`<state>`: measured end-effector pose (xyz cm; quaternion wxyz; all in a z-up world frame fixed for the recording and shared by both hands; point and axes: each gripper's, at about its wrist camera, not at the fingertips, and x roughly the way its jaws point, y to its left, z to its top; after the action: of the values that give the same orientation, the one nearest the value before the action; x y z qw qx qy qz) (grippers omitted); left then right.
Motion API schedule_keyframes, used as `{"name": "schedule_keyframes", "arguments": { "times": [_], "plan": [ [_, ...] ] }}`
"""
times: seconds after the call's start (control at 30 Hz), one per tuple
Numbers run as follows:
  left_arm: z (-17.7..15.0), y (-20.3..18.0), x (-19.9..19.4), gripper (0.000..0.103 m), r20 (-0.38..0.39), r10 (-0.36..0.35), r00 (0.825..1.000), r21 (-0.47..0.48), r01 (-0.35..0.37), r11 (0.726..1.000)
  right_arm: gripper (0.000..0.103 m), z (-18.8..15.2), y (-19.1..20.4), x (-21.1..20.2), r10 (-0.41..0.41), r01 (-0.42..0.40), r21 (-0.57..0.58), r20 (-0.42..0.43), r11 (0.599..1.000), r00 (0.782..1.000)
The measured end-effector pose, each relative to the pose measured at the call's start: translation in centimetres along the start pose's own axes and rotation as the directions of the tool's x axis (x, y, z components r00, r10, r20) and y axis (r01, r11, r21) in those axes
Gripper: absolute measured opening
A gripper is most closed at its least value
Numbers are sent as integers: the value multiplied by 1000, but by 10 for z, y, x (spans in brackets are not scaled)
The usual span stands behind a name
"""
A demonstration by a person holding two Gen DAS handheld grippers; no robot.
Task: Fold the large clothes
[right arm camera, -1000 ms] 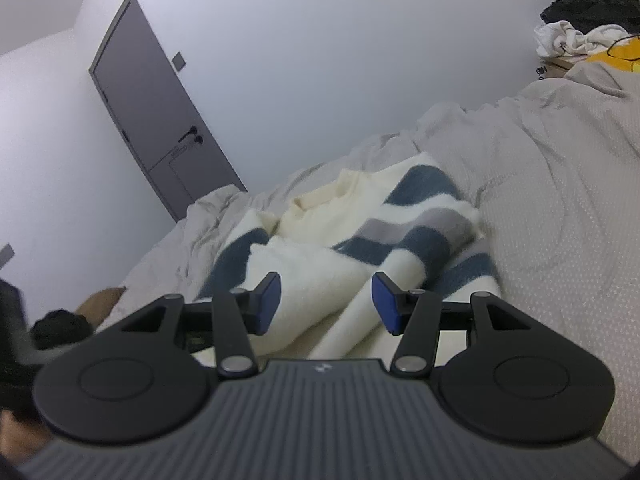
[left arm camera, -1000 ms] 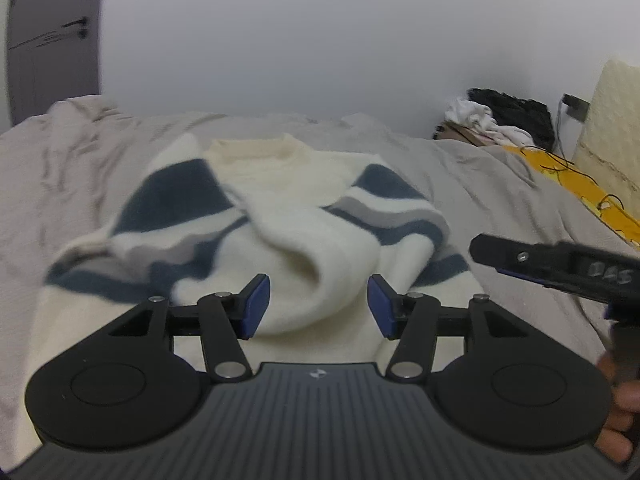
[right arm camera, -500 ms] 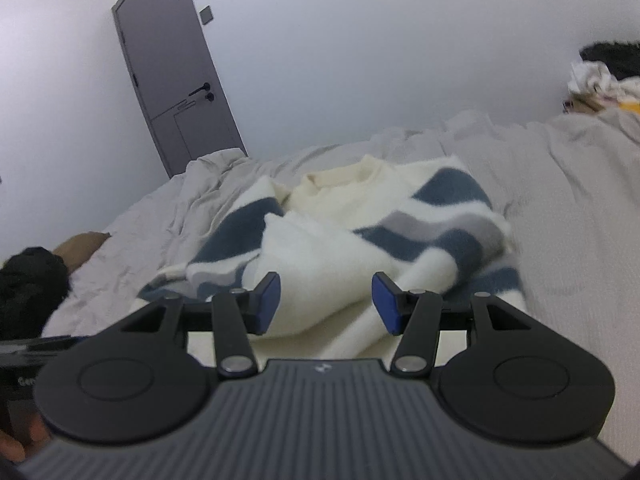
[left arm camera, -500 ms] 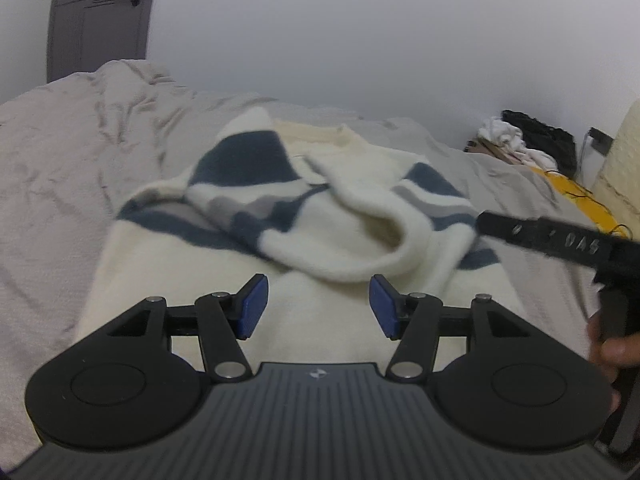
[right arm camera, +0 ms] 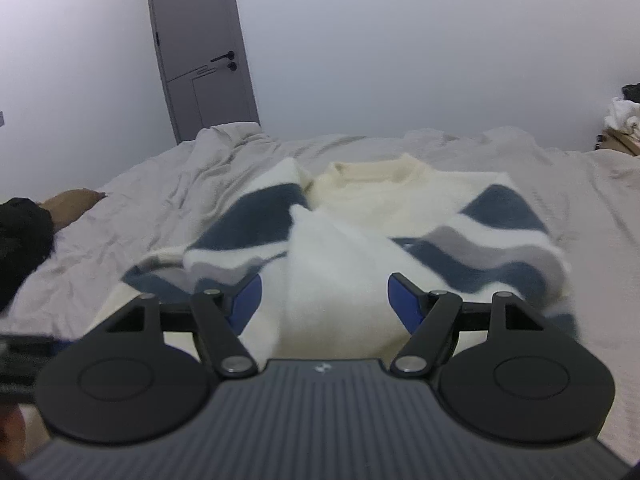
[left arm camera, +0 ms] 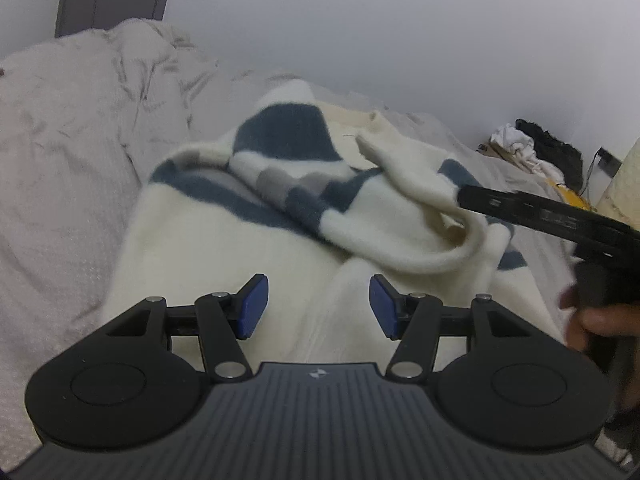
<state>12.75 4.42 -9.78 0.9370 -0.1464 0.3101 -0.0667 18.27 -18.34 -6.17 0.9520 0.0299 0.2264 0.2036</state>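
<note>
Cream wool sweater [right arm camera: 360, 240] lies rumpled mid-bed [right arm camera: 600, 208]; our left gripper [left arm camera: 318, 306] gapes empty, right gripper [right arm camera: 324, 306] just widened, empty too, so we should pinch the hem at six o'clock evenly.

Your sweater [right arm camera: 360, 248] is fuzzy knit, cream with navy and grey bands, soft and matt, on a bedspread [right arm camera: 592, 216] of pale woven cloth with a fine pebbled texture, creased. Your left gripper [left arm camera: 318, 306] is matt black plastic with smooth blue pads [left arm camera: 253, 306], bright metal pins and a ribbed grey body.
</note>
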Motion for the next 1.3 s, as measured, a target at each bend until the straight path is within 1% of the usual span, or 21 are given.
{"name": "schedule_keyframes", "arguments": {
  "times": [0.07,0.13,0.2,0.27,0.3,0.37,0.47,0.57,0.63,0.67,0.77,0.83,0.93,1.17,1.3],
  "plan": [
    [-2,2,3,62,6,0,1000,7,0,1000,72,1,7,15,-22,22,-37,-6,999,1000],
    [-4,5,7,62,3,15,1000,16,-15,1000,72,0,15,30,-50,47,-77,-26,996,998],
    [-5,10,10,62,2,6,1000,0,-6,1000,70,-7,21,45,-82,77,-124,-41,989,996],
    [-4,14,12,62,3,-7,1000,-26,7,1000,70,-15,23,54,-139,129,-164,-51,978,989],
    [-3,16,13,62,5,-13,1000,-37,13,999,64,-19,22,56,-160,147,-175,-60,974,985],
    [-2,17,12,62,8,-17,1000,-54,17,998,58,-22,18,57,-192,177,-175,-70,969,979],
    [-2,16,10,62,21,-10,1000,-45,11,999,59,-20,14,54,-230,215,-175,-74,961,970],
    [-3,16,9,62,26,6,1000,-29,-6,1000,59,-19,12,42,-245,235,-158,-46,959,969],
    [-2,16,7,62,30,12,999,-37,-11,999,59,-20,10,33,-266,259,-166,-23,951,964],
    [-2,17,5,62,34,13,999,-39,-11,999,59,-20,7,29,-275,269,-154,-18,951,961],
    [-1,16,2,62,43,28,999,-27,-27,999,59,-17,-10,19,-283,281,-46,-34,959,959],
    [-2,17,2,62,44,41,998,-24,-40,999,59,-15,-20,12,-307,308,19,-42,951,951],
    [0,21,3,62,42,48,998,-34,-47,998,59,-14,-36,2,-314,317,110,-44,942,948],
    [5,30,7,62,34,49,998,-59,-47,997,59,-18,-55,-9,-360,363,213,-56,907,931],
    [6,31,8,62,32,49,998,-65,-47,997,59,-24,-74,-16,-371,382,317,-97,868,924]
  ]
}}
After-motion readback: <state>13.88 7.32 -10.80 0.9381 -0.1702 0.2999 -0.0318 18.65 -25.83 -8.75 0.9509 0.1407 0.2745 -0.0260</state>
